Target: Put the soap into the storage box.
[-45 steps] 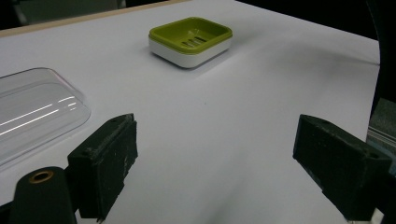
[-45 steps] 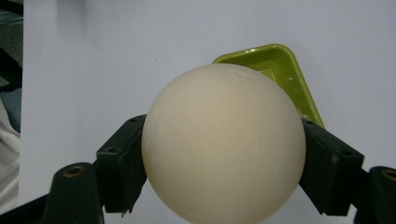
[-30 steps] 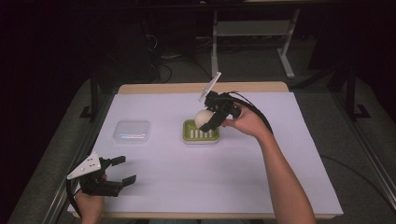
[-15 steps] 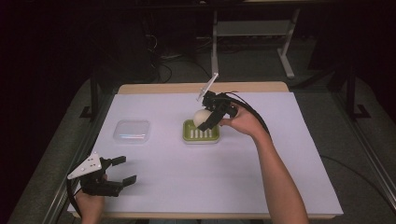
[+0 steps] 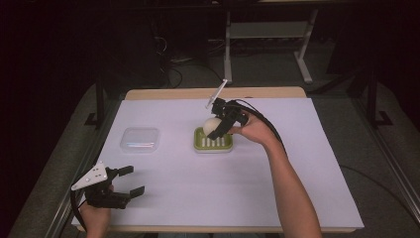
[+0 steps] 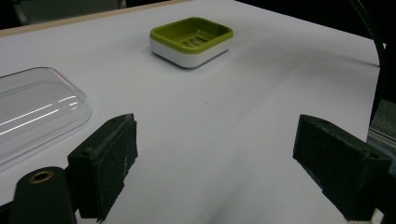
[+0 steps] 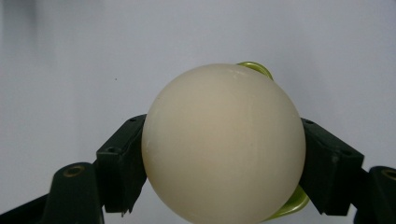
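High view: right tongs (image 5: 214, 130) grip a cream ball (image 5: 212, 125) above a green soap dish (image 5: 213, 140); left tongs (image 5: 130, 180) rest open on the tabletop (image 5: 208, 183).

- Right gripper view: cream ball (image 7: 223, 142) blocks most of the green soap dish (image 7: 254, 68); two rim slivers visible.
- Left gripper view: clear lid (image 6: 35, 109) cut off at left edge.
- High view: whether ball (image 5: 213, 124) touches dish (image 5: 213, 142) — can't tell.
- Left tongs (image 5: 128, 180): hand partly cut by bottom edge.
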Available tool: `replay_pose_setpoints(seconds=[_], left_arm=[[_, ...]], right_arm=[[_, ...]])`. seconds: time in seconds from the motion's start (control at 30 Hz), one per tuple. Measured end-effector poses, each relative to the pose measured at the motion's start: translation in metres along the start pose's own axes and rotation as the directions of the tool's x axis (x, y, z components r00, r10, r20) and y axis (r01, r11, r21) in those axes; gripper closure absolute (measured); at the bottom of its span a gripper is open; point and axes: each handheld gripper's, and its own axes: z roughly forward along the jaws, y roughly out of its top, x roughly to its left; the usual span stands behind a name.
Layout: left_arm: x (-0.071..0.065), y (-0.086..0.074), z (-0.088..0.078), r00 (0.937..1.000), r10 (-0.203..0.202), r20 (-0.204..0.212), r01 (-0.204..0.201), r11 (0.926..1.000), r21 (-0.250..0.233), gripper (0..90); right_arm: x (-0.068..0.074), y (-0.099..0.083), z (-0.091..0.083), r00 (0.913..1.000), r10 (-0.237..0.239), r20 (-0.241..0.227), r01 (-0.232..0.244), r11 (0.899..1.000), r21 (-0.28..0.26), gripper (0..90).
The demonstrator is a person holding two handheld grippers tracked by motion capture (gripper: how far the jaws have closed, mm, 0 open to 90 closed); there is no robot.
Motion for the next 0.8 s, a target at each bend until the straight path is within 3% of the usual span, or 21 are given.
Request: replay_pose_setpoints(seconds=[0.27, 0.8], left_arm=[[0.0, 0.0, 0.0, 1.0, -0.001, 0.002, 0.001, 1.0, -0.003, 13.1], [0.0, 0.0, 0.001, 1.0, 0.001, 0.004, -0.001, 1.0, -0.003, 13.1]], right_arm=[[-0.004, -0.001, 0.004, 0.9996, 0.026, -0.002, -0.026, 1.0, -0.001, 24.3], [-0.008, 0.001, 0.015, 0.9996, 0.03, -0.003, -0.03, 0.999, 0.011, 24.3]])
